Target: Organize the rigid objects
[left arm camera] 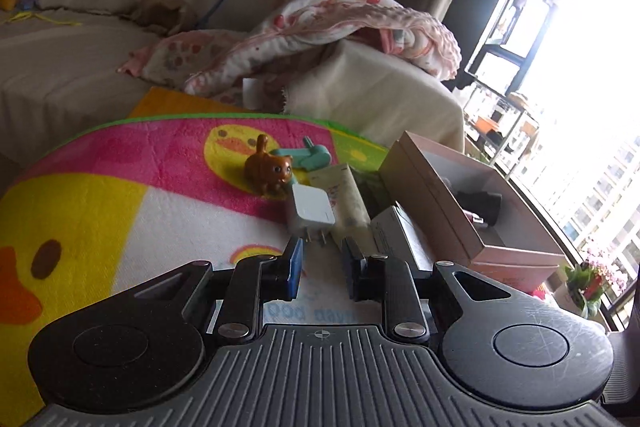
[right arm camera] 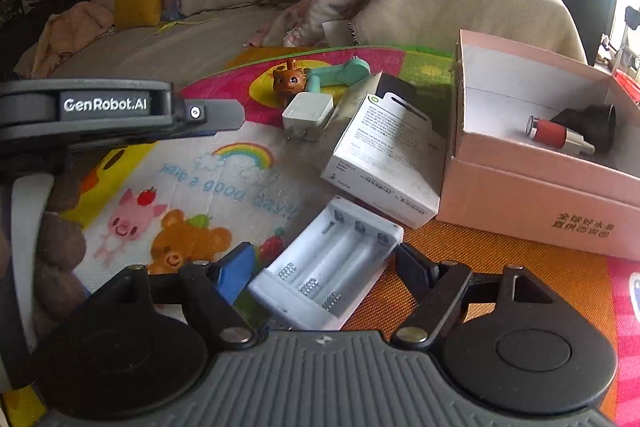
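I find the white battery charger (right arm camera: 326, 271) lying between my right claw's (right arm camera: 326, 267) spread jaws on the cartoon play mat (right arm camera: 192, 187), just in front of the pink cardboard box (right arm camera: 532, 203). No pad presses on it yet. I judge it light, rigid and smooth-walled; take it across its long sides. My left claw (left arm camera: 320, 269) is nearly closed and empty.

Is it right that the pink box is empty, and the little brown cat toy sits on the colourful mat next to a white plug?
Not quite. The pink box is not empty: the right wrist view shows a red and silver cylinder and a black object inside. The brown cat toy does sit on the colourful mat beside the white plug.
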Available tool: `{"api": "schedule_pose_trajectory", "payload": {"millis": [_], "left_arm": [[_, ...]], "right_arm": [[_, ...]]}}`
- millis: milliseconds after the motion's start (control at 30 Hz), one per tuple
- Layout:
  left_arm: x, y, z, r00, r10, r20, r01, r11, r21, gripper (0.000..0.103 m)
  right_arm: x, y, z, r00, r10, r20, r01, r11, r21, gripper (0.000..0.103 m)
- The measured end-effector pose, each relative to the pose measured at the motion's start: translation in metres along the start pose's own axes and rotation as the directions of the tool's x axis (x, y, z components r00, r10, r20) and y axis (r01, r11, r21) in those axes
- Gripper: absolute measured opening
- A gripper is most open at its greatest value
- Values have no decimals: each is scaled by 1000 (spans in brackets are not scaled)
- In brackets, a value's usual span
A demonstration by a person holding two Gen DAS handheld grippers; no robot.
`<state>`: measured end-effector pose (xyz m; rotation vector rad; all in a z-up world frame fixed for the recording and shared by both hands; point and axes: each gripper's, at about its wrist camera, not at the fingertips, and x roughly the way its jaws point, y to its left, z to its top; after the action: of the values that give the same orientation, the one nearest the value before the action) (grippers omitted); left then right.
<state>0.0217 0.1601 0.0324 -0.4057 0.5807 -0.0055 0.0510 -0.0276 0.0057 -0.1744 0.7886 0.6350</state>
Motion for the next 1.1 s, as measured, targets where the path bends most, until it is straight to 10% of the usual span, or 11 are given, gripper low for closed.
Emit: {"api": "schedule_pose_trajectory", "payload": {"millis": [133, 433, 700, 967, 1100], "left_arm": [[11, -20, -3, 996, -69, -64, 68, 998, -17, 24], [44, -70, 29, 999, -16, 49, 10, 993, 120, 24], [122, -79, 52, 992, 39, -122, 3, 946, 324, 23], [72, -62, 0, 966, -128, -225, 214, 883, 417, 23], [26, -51, -8, 989, -78, -127, 122, 914, 387, 24]], "right_arm": [[-16, -22, -8, 1000, -2, 11, 2, 1000, -4, 47], [-69, -102, -62, 989, -132, 71, 126, 989, 82, 47], [-77, -116, -73, 984, -128, 120, 109, 982, 155, 53], [-78, -122, -75, 987, -100, 125, 76, 979, 187, 61], [-76, -117, -73, 987, -112, 118, 91, 981, 169, 62]]}}
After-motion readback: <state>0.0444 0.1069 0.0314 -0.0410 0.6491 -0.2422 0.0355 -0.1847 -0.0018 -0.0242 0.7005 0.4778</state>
